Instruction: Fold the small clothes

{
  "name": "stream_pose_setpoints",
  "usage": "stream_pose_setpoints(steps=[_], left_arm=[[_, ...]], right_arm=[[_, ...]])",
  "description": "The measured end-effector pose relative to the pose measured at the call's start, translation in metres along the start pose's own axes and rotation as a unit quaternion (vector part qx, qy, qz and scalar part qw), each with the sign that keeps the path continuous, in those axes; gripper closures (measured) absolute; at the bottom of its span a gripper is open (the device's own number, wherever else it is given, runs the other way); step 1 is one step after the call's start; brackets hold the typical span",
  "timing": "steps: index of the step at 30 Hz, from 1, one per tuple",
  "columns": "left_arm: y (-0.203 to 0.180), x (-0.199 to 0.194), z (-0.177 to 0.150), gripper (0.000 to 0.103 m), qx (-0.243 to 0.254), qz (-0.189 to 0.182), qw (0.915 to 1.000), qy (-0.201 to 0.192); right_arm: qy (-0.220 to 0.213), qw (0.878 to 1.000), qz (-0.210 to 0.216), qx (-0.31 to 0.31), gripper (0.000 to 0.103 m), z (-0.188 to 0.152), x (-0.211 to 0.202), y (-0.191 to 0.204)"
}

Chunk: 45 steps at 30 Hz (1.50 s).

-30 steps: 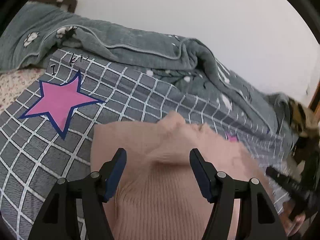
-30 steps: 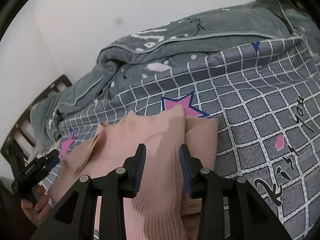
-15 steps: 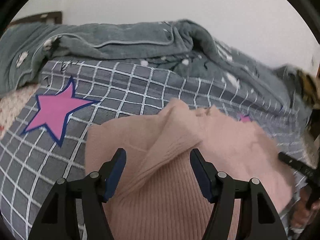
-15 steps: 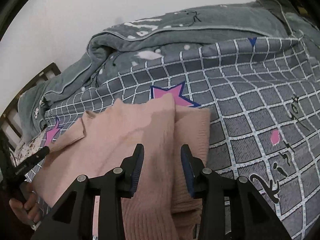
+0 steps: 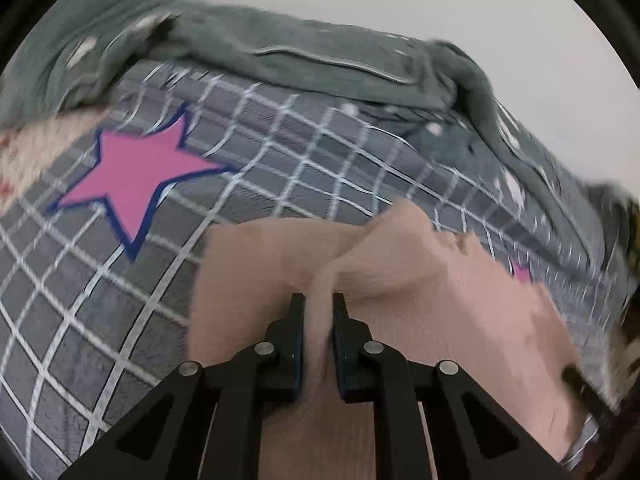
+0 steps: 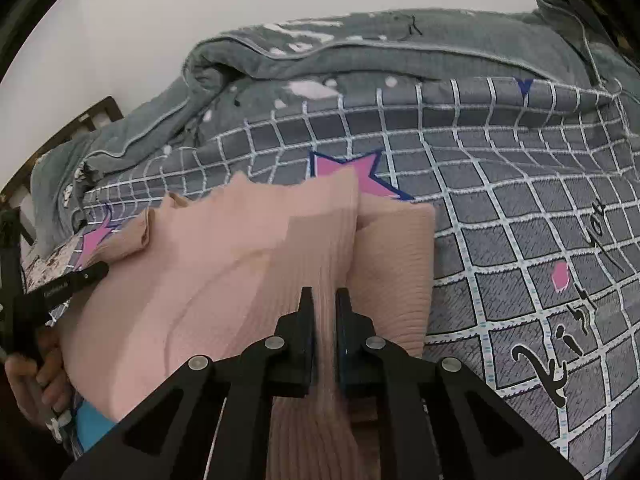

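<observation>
Both grippers have gone from spread to clenched since the earlier frames. Left gripper (image 5: 319,300) jaws are closing, pinching a raised ridge of the pink ribbed sweater (image 5: 420,292). Right gripper (image 6: 323,294) pads are fully clamped on another fold of the same sweater (image 6: 208,264).

Sweater location: spread on a grey grid-pattern bedsheet (image 5: 280,152) printed with pink stars (image 5: 132,176), directly under and ahead of both tools. One folded panel lies just right of the right gripper.

Surface and room: a grey-green blanket (image 6: 420,52) is bunched along the far edge of the bed, against a plain white wall (image 6: 160,12).

View differences: the right wrist view alone shows black script lettering (image 6: 560,320) on the sheet, a dark wooden bed frame (image 6: 64,128), and a hand (image 6: 36,380) holding the left gripper's handle at far left. The left wrist view is motion-blurred and shows a floral fabric patch (image 5: 28,152) at its left edge.
</observation>
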State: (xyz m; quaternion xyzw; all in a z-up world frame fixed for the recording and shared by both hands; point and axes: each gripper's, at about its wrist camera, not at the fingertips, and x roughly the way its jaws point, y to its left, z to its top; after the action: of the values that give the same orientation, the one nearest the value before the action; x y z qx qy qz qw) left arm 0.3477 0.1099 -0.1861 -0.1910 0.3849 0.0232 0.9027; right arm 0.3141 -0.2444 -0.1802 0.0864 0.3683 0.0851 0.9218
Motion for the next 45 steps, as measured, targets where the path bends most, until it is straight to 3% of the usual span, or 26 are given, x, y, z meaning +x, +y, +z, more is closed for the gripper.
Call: stream_pose_setpoints(steps=[5, 7, 9, 13, 17, 23, 31, 36, 38, 39, 40, 45], left_arm=[[0.019, 0.002, 0.004, 0.089, -0.048, -0.013, 0.9986, 0.013], [0.021, 0.001, 0.002, 0.089, -0.052, -0.021, 0.9983, 0.015], [0.016, -0.002, -0.001, 0.089, -0.035, -0.019, 0.9991, 0.016], [0.008, -0.012, -0.011, 0.075, 0.008, -0.039, 0.9989, 0.023], [0.006, -0.032, -0.026, 0.075, 0.045, -0.049, 0.9977, 0.01], [0.022, -0.054, -0.047, 0.074, 0.034, -0.084, 0.9957, 0.02], [0.041, -0.081, -0.079, 0.065, 0.019, -0.102, 0.9945, 0.015], [0.044, -0.091, -0.078, 0.067, 0.014, -0.111, 0.9937, -0.007], [0.044, -0.092, -0.077, 0.077, 0.016, -0.108, 0.9939, -0.015], [0.044, -0.093, -0.077, 0.085, 0.017, -0.107, 0.994, -0.016], [0.044, -0.094, -0.077, 0.094, 0.02, -0.107, 0.9939, -0.018], [0.048, -0.103, -0.082, 0.095, 0.04, -0.114, 0.9924, -0.022]], right_arm=[[0.012, 0.999, 0.031, 0.012, 0.093, 0.0, -0.008, -0.009], [0.023, 0.999, 0.037, 0.019, 0.088, -0.001, -0.005, -0.013], [0.028, 0.998, 0.051, 0.026, 0.088, -0.001, -0.007, -0.017], [0.025, 0.997, 0.065, 0.013, 0.076, -0.001, -0.017, -0.015], [0.026, 0.997, 0.067, -0.02, 0.074, -0.012, -0.029, -0.009], [0.024, 0.996, 0.089, 0.006, 0.074, -0.027, -0.045, -0.017], [0.01, 0.995, 0.091, 0.032, 0.071, -0.056, -0.066, -0.02], [0.014, 0.996, 0.085, 0.036, 0.073, -0.06, -0.059, -0.016], [0.007, 0.997, 0.078, 0.025, 0.084, -0.059, -0.059, -0.011], [0.006, 0.997, 0.075, 0.019, 0.095, -0.059, -0.059, -0.01], [0.003, 0.997, 0.073, 0.013, 0.096, -0.059, -0.06, -0.008], [-0.021, 0.994, 0.106, 0.026, 0.097, -0.055, -0.076, -0.024]])
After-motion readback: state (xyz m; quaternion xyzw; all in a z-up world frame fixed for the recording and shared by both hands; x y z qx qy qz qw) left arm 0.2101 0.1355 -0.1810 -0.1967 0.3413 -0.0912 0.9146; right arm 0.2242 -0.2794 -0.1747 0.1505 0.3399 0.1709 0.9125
